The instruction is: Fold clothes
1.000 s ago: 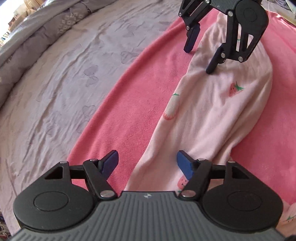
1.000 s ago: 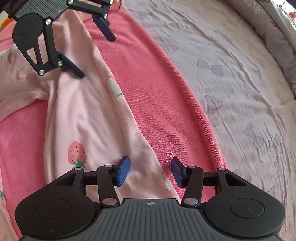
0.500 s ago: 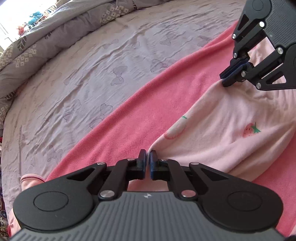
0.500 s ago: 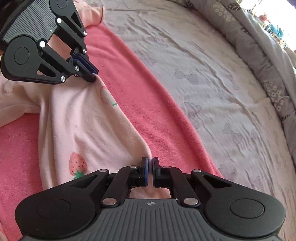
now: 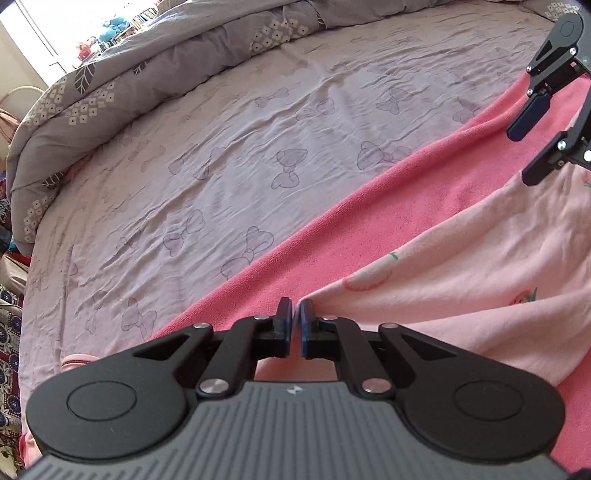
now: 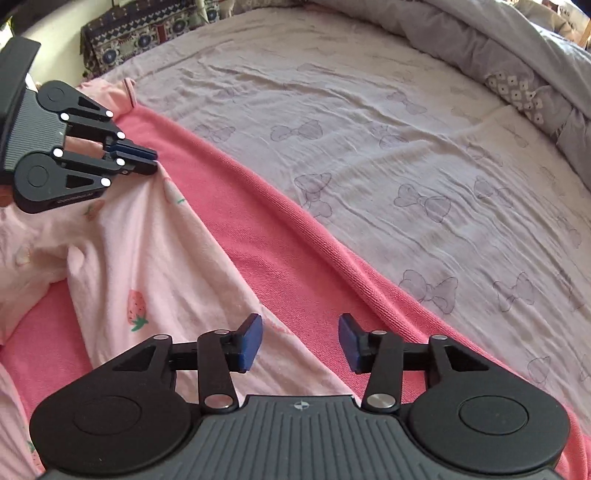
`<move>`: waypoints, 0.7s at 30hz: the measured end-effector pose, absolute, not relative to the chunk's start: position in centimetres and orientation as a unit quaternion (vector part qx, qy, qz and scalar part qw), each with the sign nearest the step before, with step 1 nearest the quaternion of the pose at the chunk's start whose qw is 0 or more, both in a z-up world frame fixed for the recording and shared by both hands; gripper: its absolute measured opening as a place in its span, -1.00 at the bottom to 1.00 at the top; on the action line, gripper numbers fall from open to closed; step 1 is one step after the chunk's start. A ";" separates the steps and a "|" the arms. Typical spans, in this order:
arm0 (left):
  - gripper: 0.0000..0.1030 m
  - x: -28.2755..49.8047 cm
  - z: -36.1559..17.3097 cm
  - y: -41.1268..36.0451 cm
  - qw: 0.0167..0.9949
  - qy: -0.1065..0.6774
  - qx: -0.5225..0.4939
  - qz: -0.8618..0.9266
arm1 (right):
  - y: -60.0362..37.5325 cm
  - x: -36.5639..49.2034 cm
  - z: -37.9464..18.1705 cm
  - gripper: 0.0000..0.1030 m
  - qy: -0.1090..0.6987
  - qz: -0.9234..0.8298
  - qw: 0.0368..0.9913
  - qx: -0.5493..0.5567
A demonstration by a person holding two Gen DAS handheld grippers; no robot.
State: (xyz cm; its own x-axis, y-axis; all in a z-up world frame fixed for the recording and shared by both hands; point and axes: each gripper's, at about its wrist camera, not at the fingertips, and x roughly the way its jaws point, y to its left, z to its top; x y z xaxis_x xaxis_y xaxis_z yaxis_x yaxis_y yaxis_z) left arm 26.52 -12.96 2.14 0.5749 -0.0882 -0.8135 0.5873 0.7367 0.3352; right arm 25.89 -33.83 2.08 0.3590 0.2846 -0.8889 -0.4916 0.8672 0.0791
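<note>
A pale pink garment (image 5: 461, 277) printed with strawberries lies on a bright pink towel (image 5: 351, 221). My left gripper (image 5: 294, 314) is shut on a corner of the garment's edge, and the cloth stretches away to the right from the pinch. In the right wrist view the same left gripper (image 6: 153, 160) sits at upper left, holding the garment (image 6: 147, 258) by that corner. My right gripper (image 6: 301, 341) is open just above the garment's near edge and the towel (image 6: 277, 240), with nothing between its fingers. It also shows open at the far right as the right gripper (image 5: 521, 157).
A lilac bed sheet (image 5: 221, 147) with bow prints spreads beyond the towel's edge. A rolled grey flowered duvet (image 5: 147, 66) borders the bed, seen again as the duvet (image 6: 517, 48). A patterned cloth (image 6: 147, 33) lies past the bed's far corner.
A second ago both grippers were open over the garment, then both shut on its edge. Now my right gripper has opened and let go; the left stays shut on the cloth.
</note>
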 end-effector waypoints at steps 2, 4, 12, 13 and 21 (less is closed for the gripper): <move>-0.91 26.6 2.1 -13.0 0.836 0.414 0.302 -0.199 | -33.3 26.1 1.3 -0.02 0.530 0.247 0.804 -0.111; -0.91 26.6 2.0 -13.1 0.837 0.412 0.303 -0.195 | -31.5 25.7 -0.2 -0.58 0.540 0.234 0.790 -0.171; -0.94 27.4 3.0 -12.9 0.855 0.387 0.298 -0.175 | -30.1 24.2 1.2 -0.90 0.471 0.160 0.834 -0.239; -0.94 27.3 3.3 -12.6 0.853 0.390 0.290 -0.190 | -30.2 24.4 1.1 -0.90 0.472 0.155 0.835 -0.235; -0.53 25.8 4.3 -10.6 0.815 0.422 0.278 -0.283 | -30.0 25.3 -1.3 -0.88 0.469 0.138 0.839 -0.237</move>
State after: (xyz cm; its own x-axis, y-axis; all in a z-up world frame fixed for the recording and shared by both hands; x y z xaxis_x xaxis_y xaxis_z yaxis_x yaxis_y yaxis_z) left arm 25.82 -10.65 4.32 0.4846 -0.2265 -0.8449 0.6955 0.6855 0.2152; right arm 25.33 -30.01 -1.31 0.5212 0.0098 -0.8534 -0.4545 0.8495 -0.2679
